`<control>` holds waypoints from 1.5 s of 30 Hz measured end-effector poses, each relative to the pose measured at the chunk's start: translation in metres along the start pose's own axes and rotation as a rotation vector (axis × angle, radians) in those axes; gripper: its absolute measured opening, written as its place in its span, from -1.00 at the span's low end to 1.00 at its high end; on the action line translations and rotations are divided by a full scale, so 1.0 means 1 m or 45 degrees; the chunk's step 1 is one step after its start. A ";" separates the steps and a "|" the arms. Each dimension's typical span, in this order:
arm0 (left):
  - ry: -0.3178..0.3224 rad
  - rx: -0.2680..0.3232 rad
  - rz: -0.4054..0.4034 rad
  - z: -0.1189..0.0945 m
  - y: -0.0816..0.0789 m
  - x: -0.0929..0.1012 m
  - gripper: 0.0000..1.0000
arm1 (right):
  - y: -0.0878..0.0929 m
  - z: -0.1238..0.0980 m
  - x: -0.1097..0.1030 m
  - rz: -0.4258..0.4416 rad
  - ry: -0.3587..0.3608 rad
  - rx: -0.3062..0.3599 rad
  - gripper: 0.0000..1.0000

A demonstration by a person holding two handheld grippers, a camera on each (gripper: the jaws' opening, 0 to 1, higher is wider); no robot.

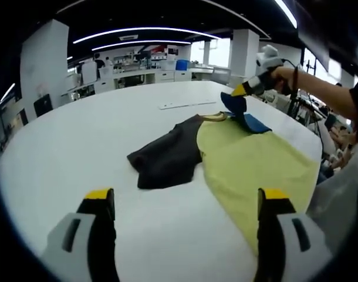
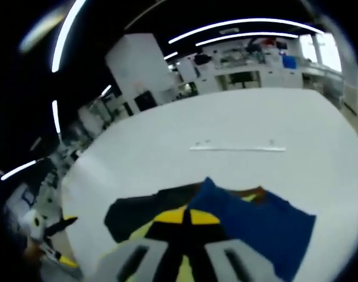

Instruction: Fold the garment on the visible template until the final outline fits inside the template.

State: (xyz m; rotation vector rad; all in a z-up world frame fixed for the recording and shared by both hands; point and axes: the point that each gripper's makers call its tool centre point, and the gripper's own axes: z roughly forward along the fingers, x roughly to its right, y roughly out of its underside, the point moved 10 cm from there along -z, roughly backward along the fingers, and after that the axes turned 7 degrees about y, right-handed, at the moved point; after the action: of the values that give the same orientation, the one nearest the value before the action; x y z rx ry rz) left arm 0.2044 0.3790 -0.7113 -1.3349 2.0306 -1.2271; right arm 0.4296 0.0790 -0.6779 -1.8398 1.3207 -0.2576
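The garment is spread on the white surface, approx. at 1 o'clock from the left claw, whose jaws are held wide with nothing between. The blue sleeve is pinched and lifted by the right claw. Folding is judged only begun; most folds are left. No template outline can be made out, and the garment's near edge is cut off.

left gripper agape — right gripper pinched
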 end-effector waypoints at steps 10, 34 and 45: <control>-0.002 -0.011 0.002 0.002 0.001 -0.001 0.98 | 0.012 0.011 -0.019 -0.044 -0.075 -0.052 -1.00; -0.008 -0.026 -0.002 0.001 0.005 -0.004 0.98 | 0.068 0.052 -0.039 -0.102 -0.059 -0.181 -1.00; -0.016 -0.022 0.000 -0.003 0.003 -0.001 0.98 | 0.086 0.057 -0.036 -0.096 -0.042 -0.178 -0.71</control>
State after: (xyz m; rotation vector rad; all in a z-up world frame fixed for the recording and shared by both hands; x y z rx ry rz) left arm 0.2011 0.3818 -0.7124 -1.3474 2.0374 -1.2006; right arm 0.3893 0.1308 -0.7652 -2.0051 1.2762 -0.1778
